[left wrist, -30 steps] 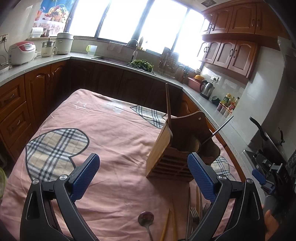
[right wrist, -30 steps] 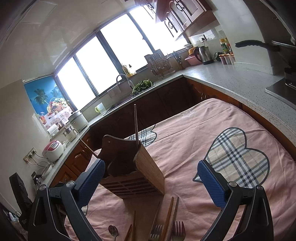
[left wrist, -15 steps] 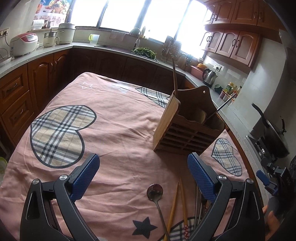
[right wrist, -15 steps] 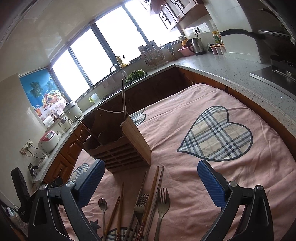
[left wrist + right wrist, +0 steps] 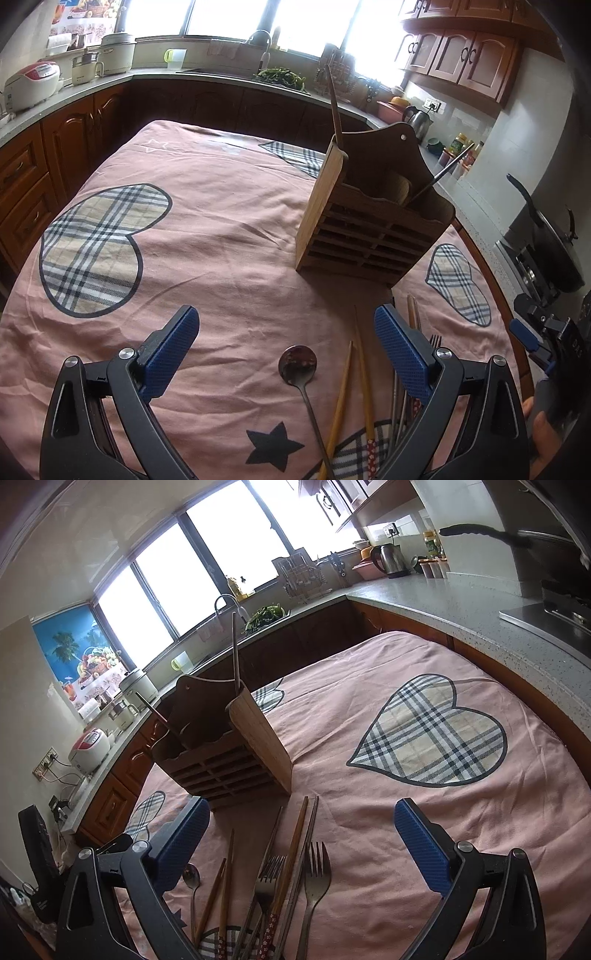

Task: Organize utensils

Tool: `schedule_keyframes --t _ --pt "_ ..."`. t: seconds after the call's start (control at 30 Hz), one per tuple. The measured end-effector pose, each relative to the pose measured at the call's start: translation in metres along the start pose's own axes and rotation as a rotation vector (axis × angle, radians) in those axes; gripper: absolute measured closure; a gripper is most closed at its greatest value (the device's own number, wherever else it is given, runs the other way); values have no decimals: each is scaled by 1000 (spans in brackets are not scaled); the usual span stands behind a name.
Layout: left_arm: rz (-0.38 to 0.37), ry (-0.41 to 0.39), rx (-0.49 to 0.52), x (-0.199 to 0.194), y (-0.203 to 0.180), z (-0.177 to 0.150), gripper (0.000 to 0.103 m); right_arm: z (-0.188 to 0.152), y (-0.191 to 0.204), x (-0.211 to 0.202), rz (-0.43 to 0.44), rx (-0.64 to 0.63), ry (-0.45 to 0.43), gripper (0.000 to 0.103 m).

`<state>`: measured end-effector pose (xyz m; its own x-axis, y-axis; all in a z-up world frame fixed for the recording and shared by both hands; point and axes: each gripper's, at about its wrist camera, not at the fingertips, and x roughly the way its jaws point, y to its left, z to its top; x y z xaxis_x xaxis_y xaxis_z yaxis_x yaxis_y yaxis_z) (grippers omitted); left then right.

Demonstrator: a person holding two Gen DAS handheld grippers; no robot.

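A brown slatted wooden utensil holder (image 5: pixel 373 225) stood on the table covered by a pink cloth with plaid hearts (image 5: pixel 207 236). A few long handles stuck up from the holder. In front of the holder, on the cloth, lay a small metal spoon (image 5: pixel 300 369), light wooden chopsticks (image 5: pixel 356 373), two metal forks (image 5: pixel 291 878) and darker patterned chopsticks (image 5: pixel 291 853). The left tool (image 5: pixel 286 349) hung above the spoon, released and empty. The right tool (image 5: pixel 301 836) hung above the forks, also spread wide, grasping nothing.

Spoon (image 5: pixel 297 363), chopsticks (image 5: pixel 293 853) and forks (image 5: pixel 317 875) lie loose before the upright wooden holder (image 5: pixel 369 218).
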<state>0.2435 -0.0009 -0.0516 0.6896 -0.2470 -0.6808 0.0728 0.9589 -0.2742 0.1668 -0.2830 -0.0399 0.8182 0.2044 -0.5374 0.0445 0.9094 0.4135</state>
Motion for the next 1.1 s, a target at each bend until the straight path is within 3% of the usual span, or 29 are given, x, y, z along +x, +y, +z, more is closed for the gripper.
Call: schedule_keyframes --t 0.2,0.37,0.43,0.63,0.9,1.1 --pt "-7 67 57 24 -21 -1 5 -1 4 25 -24 -36 38 5" --pt "-5 100 119 42 -40 0 12 1 6 47 -42 -53 81 29" --pt "1 116 145 51 -47 2 16 2 6 57 -51 -61 101 44" --pt "9 171 192 77 -59 2 31 0 6 89 -67 -82 183 70" --pt "11 252 220 109 -64 -3 47 -4 4 115 -65 -96 248 77" --pt "17 249 252 115 -68 -7 51 -8 15 130 -45 -134 289 83"
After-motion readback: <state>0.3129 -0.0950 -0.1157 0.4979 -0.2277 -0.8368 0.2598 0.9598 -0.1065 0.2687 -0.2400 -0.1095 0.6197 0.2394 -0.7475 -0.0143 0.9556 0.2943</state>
